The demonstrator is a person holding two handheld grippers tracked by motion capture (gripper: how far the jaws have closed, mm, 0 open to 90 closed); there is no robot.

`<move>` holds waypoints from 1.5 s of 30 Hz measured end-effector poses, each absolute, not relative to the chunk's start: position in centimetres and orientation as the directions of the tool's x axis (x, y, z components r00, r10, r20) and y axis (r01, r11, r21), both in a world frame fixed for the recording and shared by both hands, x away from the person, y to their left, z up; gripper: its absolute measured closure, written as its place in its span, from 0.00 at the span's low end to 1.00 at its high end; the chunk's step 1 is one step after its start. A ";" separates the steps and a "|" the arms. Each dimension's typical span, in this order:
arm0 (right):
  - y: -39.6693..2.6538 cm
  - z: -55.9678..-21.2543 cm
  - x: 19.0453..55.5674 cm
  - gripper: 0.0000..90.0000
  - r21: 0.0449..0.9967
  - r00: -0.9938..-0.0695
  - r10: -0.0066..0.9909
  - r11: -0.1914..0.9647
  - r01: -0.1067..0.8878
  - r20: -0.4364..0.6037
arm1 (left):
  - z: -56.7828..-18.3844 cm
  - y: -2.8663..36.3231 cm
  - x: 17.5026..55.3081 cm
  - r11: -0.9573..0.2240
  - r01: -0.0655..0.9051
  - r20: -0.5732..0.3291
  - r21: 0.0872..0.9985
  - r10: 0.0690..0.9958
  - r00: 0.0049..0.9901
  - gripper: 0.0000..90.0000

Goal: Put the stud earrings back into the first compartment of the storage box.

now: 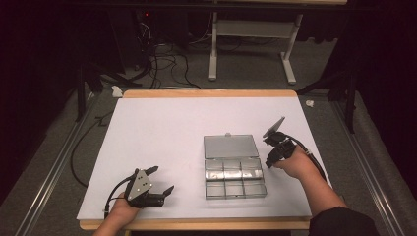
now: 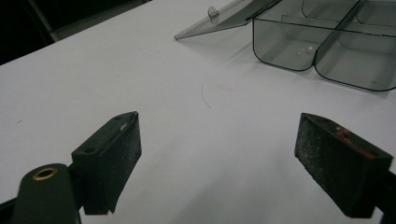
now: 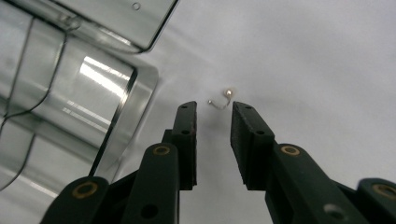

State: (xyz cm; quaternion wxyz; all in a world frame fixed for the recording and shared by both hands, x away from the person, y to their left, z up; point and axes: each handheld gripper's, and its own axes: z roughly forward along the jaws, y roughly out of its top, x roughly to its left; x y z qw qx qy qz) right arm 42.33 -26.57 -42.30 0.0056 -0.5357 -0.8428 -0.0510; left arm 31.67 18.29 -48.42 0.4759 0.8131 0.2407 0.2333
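White paper covers the surface (image 1: 162,132), and a clear plastic compartment box (image 1: 235,177) sits on it right of centre, its lid (image 1: 231,146) folded back flat. Just beside the box's right edge, the right claw (image 3: 213,108) points down at a small pearl earring (image 3: 225,97) lying on the surface; its jaws stand slightly apart, the earring just beyond their tips, untouched. Well apart, near the front left, the left claw (image 1: 163,180) rests with jaws spread wide, holding nothing.
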 end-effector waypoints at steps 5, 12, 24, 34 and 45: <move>-26.4 -43.3 43.4 0.77 0.064 -0.408 0.912 0.405 0.912 0.048 | -48.4 18.3 31.7 -0.426 0.168 0.149 0.889 0.615 0.774 0.17; -25.7 -43.8 43.8 0.75 0.046 -0.410 0.911 0.408 0.912 0.051 | -48.4 18.4 31.7 -0.427 0.170 0.146 0.888 0.614 0.776 0.17; -26.2 -43.8 43.8 0.96 0.046 -0.433 0.901 0.431 0.901 0.022 | -48.4 18.4 31.6 -0.428 0.167 0.150 0.888 0.614 0.775 0.17; -26.6 -42.8 43.3 0.96 0.057 -0.437 0.899 0.434 0.899 0.039 | -48.4 18.3 31.7 -0.426 0.168 0.148 0.889 0.615 0.774 0.17; -26.4 -40.1 42.1 0.96 0.094 -0.453 0.890 0.447 0.890 0.060 | -48.4 18.3 31.7 -0.428 0.168 0.150 0.888 0.615 0.774 0.17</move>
